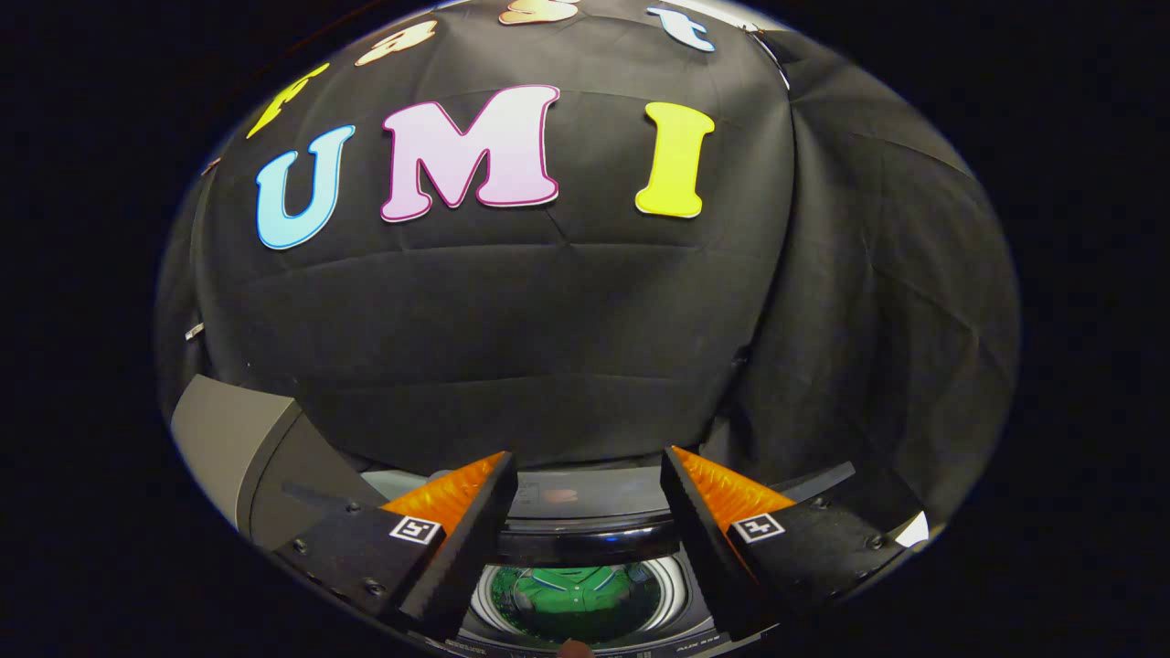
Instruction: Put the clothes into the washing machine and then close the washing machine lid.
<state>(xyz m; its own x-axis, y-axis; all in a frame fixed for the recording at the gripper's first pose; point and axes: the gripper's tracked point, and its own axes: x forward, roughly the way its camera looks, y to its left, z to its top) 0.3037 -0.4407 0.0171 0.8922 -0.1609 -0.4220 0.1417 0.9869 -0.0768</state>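
My gripper (pixel 587 457) is open and holds nothing; its two fingers (pixel 457 539) stand wide apart above the washing machine (pixel 585 503). Between and below the fingers lies the machine's top, with a dark glossy band across it and a round drum opening ringed in white. Green clothing (pixel 576 599) shows inside that round opening, under shiny reflections. I cannot tell whether a clear lid lies over it. The fingers hide the sides of the opening.
The black cloth wall (pixel 567 347) hangs close behind the machine and folds round to the right. A grey slanted panel (pixel 228 439) stands to the left of the left finger, beside the machine. A small white edge (pixel 914 530) shows past the right finger.
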